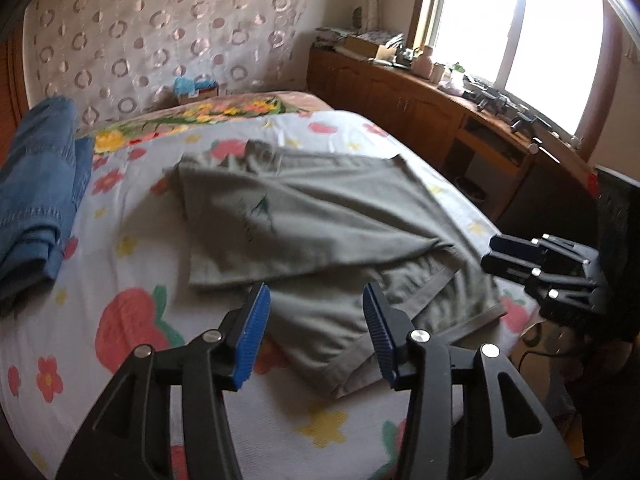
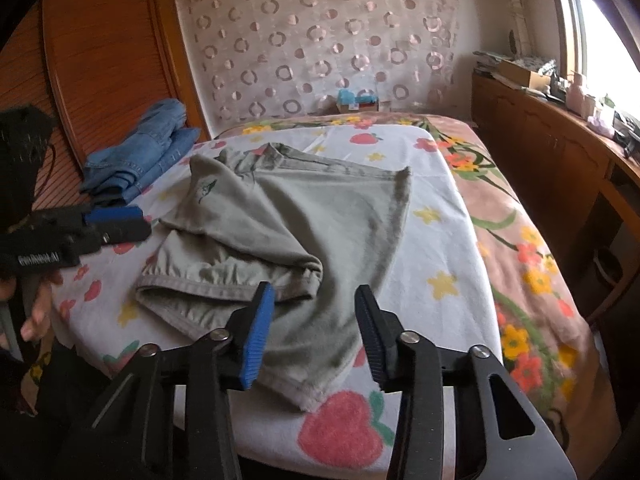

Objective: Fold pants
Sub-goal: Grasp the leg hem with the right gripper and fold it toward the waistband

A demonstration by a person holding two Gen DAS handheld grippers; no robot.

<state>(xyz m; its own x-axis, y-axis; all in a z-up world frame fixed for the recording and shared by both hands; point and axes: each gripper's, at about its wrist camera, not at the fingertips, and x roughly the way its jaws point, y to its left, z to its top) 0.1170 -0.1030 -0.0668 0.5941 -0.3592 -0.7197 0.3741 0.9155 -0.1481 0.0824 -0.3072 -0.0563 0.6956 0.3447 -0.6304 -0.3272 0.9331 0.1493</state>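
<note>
Left wrist view: the left hand-held gripper (image 1: 316, 332) hangs open above the grey-green pants (image 1: 320, 232), which lie partly folded on the bed (image 1: 132, 248). The right hand-held gripper (image 2: 314, 328) is open too, holding nothing.

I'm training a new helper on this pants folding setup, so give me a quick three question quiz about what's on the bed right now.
1. True or false: the left claw grips the grey-green pants.
2. Which garment lies beside the wooden panel: A the blue jeans, B a red sweater, C a white towel?
3. Fill in: both claws are ____.

Key: 1 false, it hovers open. 2 A. 3 open; the right claw holds nothing.
</note>
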